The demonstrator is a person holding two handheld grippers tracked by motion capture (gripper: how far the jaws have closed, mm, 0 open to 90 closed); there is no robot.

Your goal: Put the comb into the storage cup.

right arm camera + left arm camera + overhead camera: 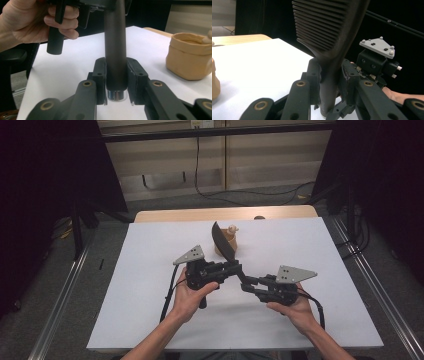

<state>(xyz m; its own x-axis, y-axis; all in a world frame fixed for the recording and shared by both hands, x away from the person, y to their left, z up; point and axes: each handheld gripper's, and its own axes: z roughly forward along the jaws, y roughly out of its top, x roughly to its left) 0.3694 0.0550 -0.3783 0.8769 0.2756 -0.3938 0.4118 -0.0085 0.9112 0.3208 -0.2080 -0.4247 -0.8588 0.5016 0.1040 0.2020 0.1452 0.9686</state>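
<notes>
Holding: both grippers grasp one dark brush (223,241) above the white table (150,270).
Left gripper (235,268): jaws closed on the neck, just below the ribbed head (322,22), which rises past its fingers (314,75).
Right gripper (246,285): jaws pressed on the round handle (115,50); a shiny metal cap (117,96) pokes out just behind its fingers (136,77).
Pot: tan, soft-looking pot (228,245) sits beyond the fingertips, close behind the head.
Doing it well: I'd judge one grip must ease before the other moves, or the brush twists between them.
Materials: matte dark handle, smooth and cylindrical; head broad and curved with fine parallel ridges; pot rim folded, clay-like.
</notes>
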